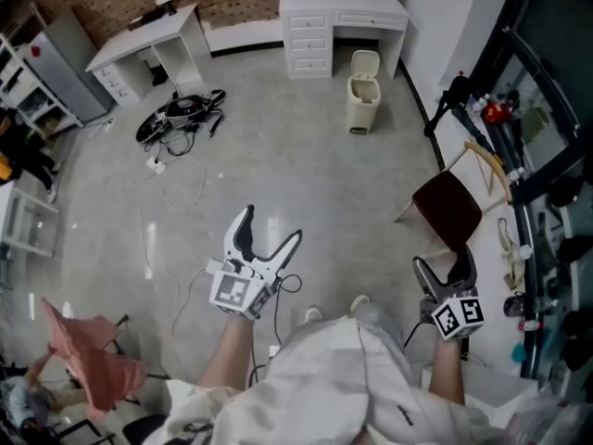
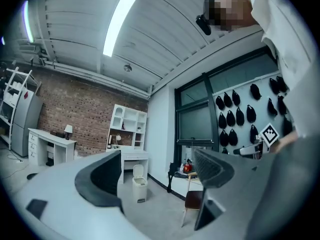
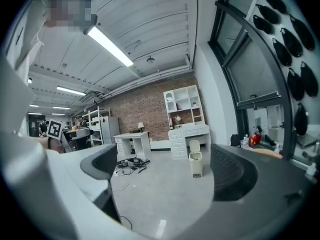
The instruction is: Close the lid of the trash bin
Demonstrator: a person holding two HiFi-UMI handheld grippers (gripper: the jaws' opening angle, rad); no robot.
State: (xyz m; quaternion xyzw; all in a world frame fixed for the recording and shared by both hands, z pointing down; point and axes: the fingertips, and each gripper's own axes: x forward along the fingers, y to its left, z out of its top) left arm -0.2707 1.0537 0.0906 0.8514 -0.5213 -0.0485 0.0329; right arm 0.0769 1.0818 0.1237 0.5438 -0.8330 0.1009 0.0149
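A cream pedal trash bin (image 1: 362,93) stands far across the floor beside the white desk, its lid tipped up open. It shows small in the left gripper view (image 2: 139,183) and in the right gripper view (image 3: 195,165). My left gripper (image 1: 269,231) is held low in front of the person, jaws wide open and empty. My right gripper (image 1: 446,263) is at the lower right, also open and empty. Both point roughly level toward the bin, well short of it.
A white drawer desk (image 1: 340,19) stands behind the bin, another white desk (image 1: 148,49) at the back left. A tangle of cables and gear (image 1: 180,116) lies on the floor. A wooden chair with a dark red seat (image 1: 451,204) stands on the right. A pink chair (image 1: 93,351) is at the lower left.
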